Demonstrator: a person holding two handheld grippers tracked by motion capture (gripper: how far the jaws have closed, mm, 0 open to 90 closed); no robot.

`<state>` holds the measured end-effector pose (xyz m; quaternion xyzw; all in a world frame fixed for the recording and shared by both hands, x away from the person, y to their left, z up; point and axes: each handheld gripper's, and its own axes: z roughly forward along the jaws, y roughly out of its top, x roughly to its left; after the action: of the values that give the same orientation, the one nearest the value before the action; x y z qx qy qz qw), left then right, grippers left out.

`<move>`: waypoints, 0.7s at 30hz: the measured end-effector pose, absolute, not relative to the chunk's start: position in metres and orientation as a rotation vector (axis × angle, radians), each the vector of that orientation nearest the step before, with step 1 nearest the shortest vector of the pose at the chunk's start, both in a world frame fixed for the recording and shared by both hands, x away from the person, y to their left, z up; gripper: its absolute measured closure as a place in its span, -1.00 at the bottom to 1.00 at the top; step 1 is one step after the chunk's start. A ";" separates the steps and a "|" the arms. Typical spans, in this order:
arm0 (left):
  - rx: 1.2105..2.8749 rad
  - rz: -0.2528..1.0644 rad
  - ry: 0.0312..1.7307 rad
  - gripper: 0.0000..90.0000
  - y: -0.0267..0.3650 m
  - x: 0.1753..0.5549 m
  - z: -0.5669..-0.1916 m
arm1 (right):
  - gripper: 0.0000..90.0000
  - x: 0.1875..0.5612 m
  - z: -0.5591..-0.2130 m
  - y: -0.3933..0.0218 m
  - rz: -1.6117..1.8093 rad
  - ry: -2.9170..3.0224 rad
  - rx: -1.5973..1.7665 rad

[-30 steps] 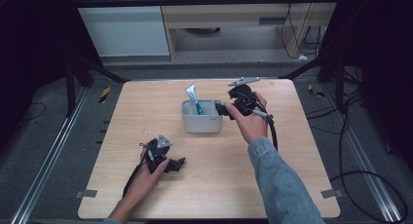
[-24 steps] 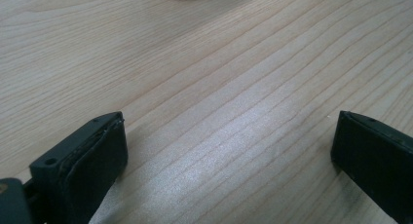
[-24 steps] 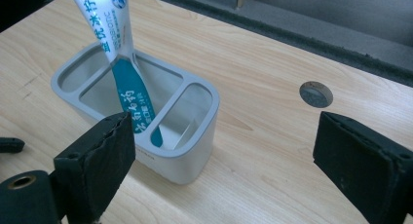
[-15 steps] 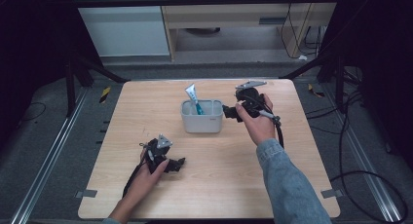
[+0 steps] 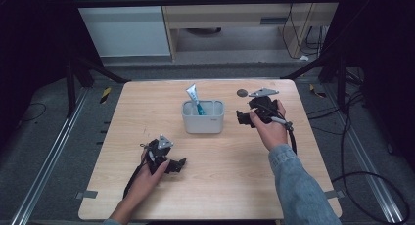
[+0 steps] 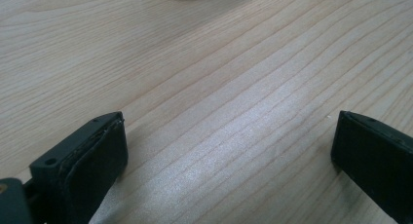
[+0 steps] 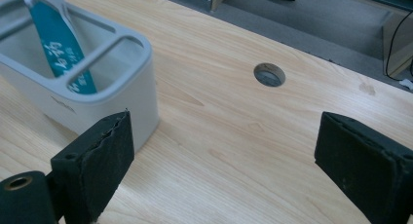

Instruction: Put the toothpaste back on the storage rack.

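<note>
Your right gripper hovered just to the right of the light grey plastic caddy, its jaws spread wide with nothing between them. From the right gripper view, the left jaw sat close beside the caddy's near corner, though contact could not be made out, and the right jaw hung over bare wood. You held your left gripper low over the pale wooden table, well in front of the caddy and to its left, jaws likewise wide apart and holding nothing. A teal-and-white toothpaste tube stood tilted in the caddy's left compartment, its flat crimped end sticking up above the rim. Behind the caddy and to its right, a small round grey cable hole sat in the tabletop, near your right hand.
</note>
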<state>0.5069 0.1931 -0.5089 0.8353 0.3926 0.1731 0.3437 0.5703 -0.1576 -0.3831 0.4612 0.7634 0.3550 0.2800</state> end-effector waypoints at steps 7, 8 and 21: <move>2.170 0.450 1.020 -1.00 0.193 0.507 -0.509 | -0.83 0.565 -0.398 -0.175 0.970 2.020 1.279; 2.170 0.450 1.020 -1.00 0.193 0.507 -0.509 | -0.83 0.564 -0.400 -0.177 0.968 2.019 1.282; 2.169 0.450 1.021 -1.00 0.193 0.507 -0.509 | -0.81 0.563 -0.429 -0.203 0.932 2.015 1.357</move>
<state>0.5068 0.1930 -0.5090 0.8351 0.3930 0.1730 0.3439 0.5631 -0.2026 -0.4286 0.5027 0.7464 0.3453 0.2665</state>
